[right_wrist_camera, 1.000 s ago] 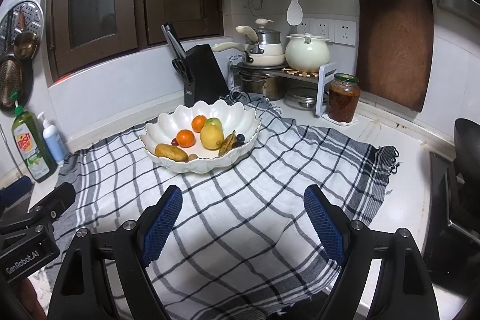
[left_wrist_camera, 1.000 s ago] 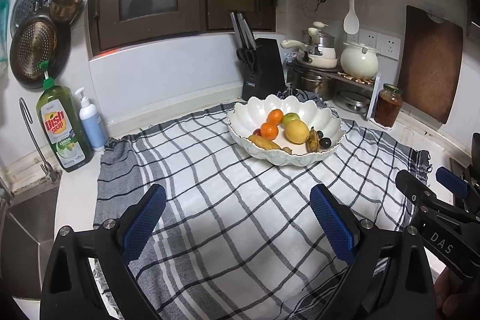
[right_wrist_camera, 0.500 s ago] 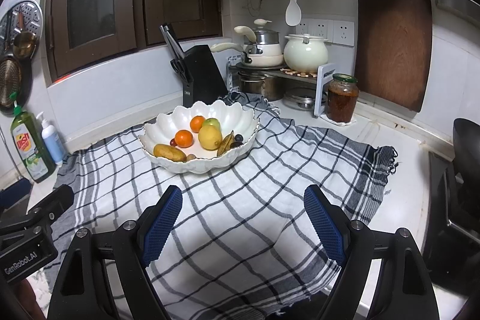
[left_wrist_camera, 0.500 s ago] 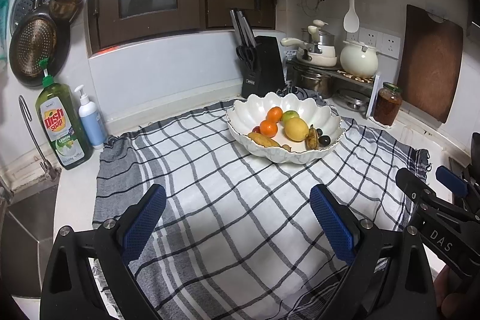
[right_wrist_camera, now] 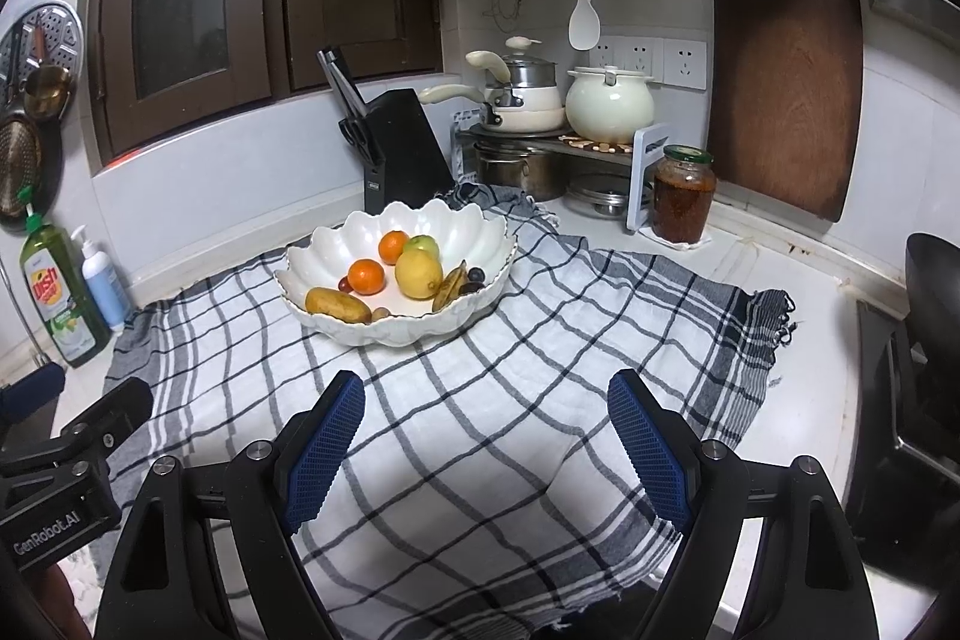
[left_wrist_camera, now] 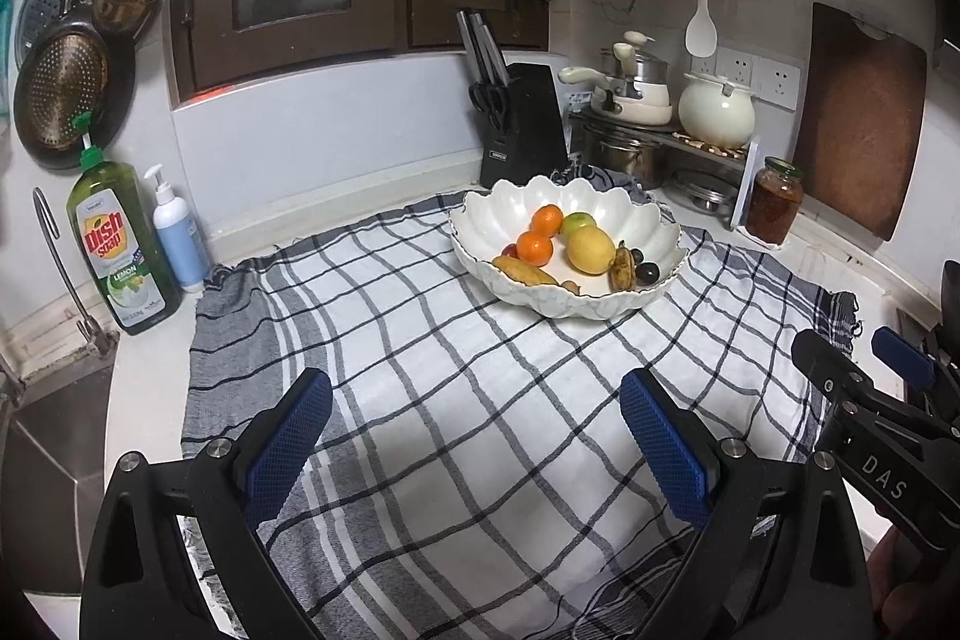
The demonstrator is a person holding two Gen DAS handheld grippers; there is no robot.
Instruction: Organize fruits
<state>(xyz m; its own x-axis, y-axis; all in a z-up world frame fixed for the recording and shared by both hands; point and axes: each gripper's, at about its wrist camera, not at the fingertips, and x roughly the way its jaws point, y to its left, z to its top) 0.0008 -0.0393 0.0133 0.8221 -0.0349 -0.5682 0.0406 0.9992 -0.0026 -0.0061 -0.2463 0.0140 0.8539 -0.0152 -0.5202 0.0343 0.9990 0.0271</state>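
Left wrist view: the white scalloped ceramic bowl of fruit sits far back on the checked cloth covering the desk. The left gripper and right gripper hang released, empty. The yellow lemon looks firm and smooth; pinch its middle gently.

White scalloped bowl upright on checked cloth, toward far side. Inside: two oranges, one front, one behind; yellow lemon centre; green apple behind lemon, touching it; yellow-brown banana along near-left wall; spotted dark banana right of lemon; dark grapes beside it.
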